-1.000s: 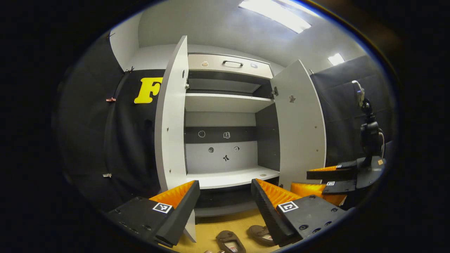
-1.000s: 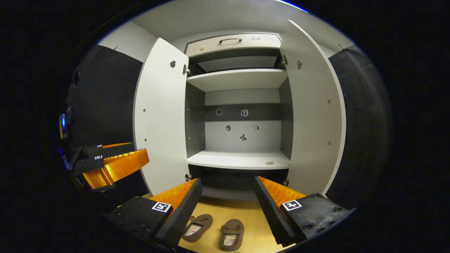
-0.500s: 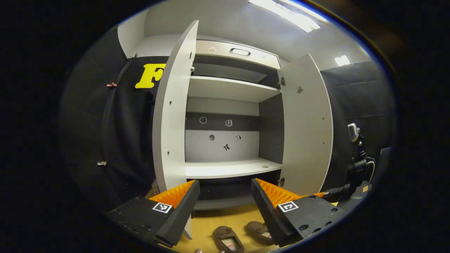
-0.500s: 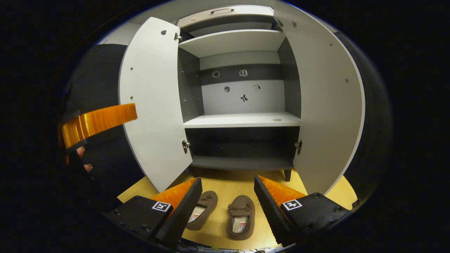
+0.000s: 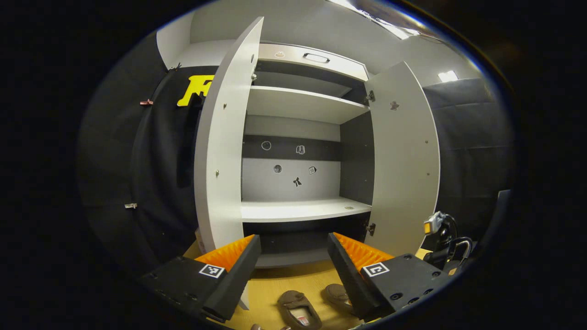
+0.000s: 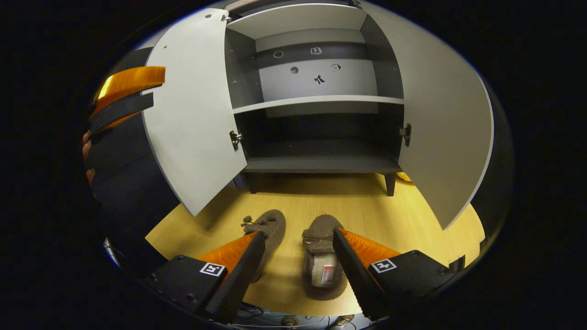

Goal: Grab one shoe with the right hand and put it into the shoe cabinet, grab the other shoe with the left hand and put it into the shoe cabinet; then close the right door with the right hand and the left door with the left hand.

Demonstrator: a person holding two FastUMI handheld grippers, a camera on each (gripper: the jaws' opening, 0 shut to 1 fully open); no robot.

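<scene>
Two brown slippers lie side by side on the wooden floor before the open shoe cabinet (image 6: 321, 162). In the right gripper view my right gripper (image 6: 298, 240) hangs open above them: the right slipper (image 6: 321, 261) lies between its fingers, the left slipper (image 6: 268, 229) runs under its left finger. Both cabinet doors, the left door (image 6: 197, 114) and the right door (image 6: 440, 123), stand wide open. In the left gripper view my left gripper (image 5: 293, 243) is open and empty, facing the cabinet (image 5: 302, 211), with the slippers (image 5: 298, 311) low beneath it. The left gripper (image 6: 124, 94) also shows far left in the right gripper view.
The cabinet has a white middle shelf (image 6: 316, 99), a dark bottom shelf and a drawer (image 5: 312, 62) on top. Part of the right-hand device (image 5: 442, 240) shows at the lower right of the left gripper view. Black cloth walls flank the cabinet.
My right gripper has tilted down and dropped toward the slippers, which now sit between its fingers. The left gripper has shifted slightly, still facing the cabinet.
</scene>
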